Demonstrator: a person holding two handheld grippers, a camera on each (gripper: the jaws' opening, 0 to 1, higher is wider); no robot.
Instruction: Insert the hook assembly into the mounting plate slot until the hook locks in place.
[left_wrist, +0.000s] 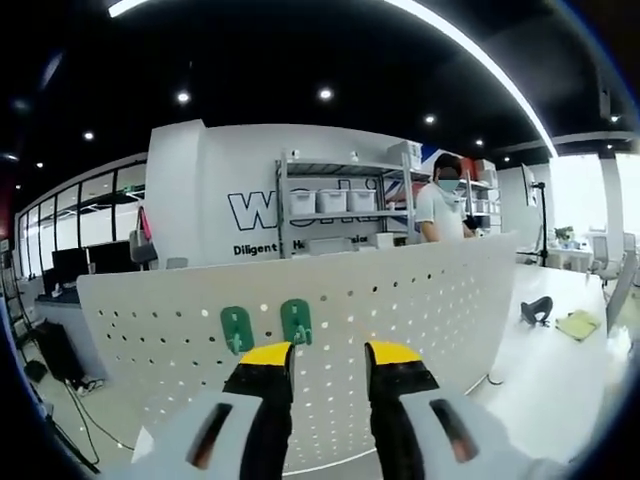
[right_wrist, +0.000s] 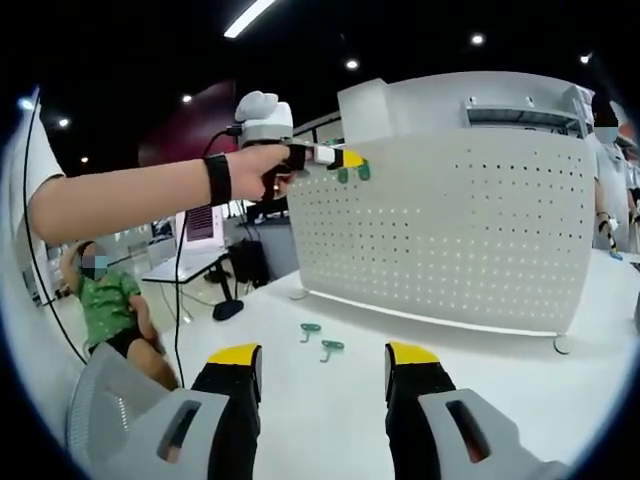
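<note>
While the left gripper (left_wrist: 330, 358) hovers close to the white perforated pegboard (left_wrist: 420, 290), its yellow-tipped jaws stand apart w/ nothing between them, just below 2 green plastic hooks (left_wrist: 296, 320) seated in the holes. The right gripper (right_wrist: 325, 362) is also spread wide and empty, over a smooth white table (right_wrist: 480, 370). 2 more green hooks (right_wrist: 322, 338) lie loose there, near the board's foot; their shapes are too small to make out.

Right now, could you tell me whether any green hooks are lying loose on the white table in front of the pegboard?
Yes, two green hooks lie on the white table before the pegboard.
</note>
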